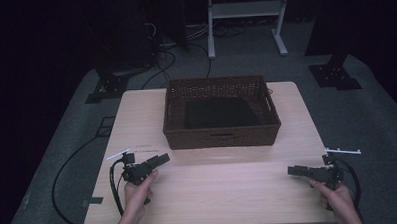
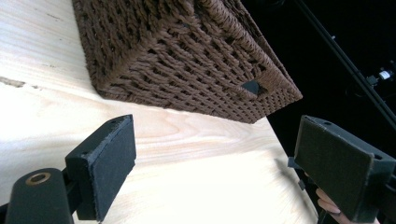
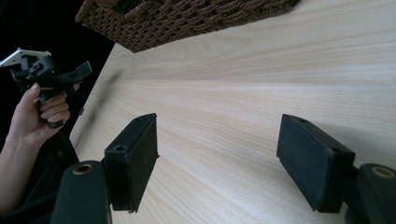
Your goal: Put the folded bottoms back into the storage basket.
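Both pairs of jaws stand wide apart with nothing between them, as we find in each gripper view. From the high view, our left gripper [image 1: 160, 159] sits at about 8 o'clock on the pale wooden table [image 1: 224, 191], held in our left hand [image 1: 138, 191] and pointing toward 2 o'clock. Our right gripper [image 1: 292, 170] sits at about 4 o'clock in our right hand [image 1: 337, 197], pointing toward 9 o'clock. A brown woven basket [image 1: 221, 135] stands at 12 o'clock, at the far middle of the table, with a dark flat thing [image 1: 220, 112] lying inside it; we cannot tell what that is. Both grippers are well apart from the basket.

From the left gripper view, our left gripper [image 2: 219, 158] has its two black pads far apart over bare wood, and the basket [image 2: 187, 60] rises at 12 o'clock, tilted in the frame. A few fingers [image 2: 329, 205] show at 4 o'clock.

From the right gripper view, our right gripper [image 3: 217, 158] is likewise spread wide over bare table [image 3: 243, 84]. Part of the basket [image 3: 187, 18] sits at 12 o'clock, and the left hand [image 3: 39, 112] grips the other gripper [image 3: 84, 69] at 9 o'clock.
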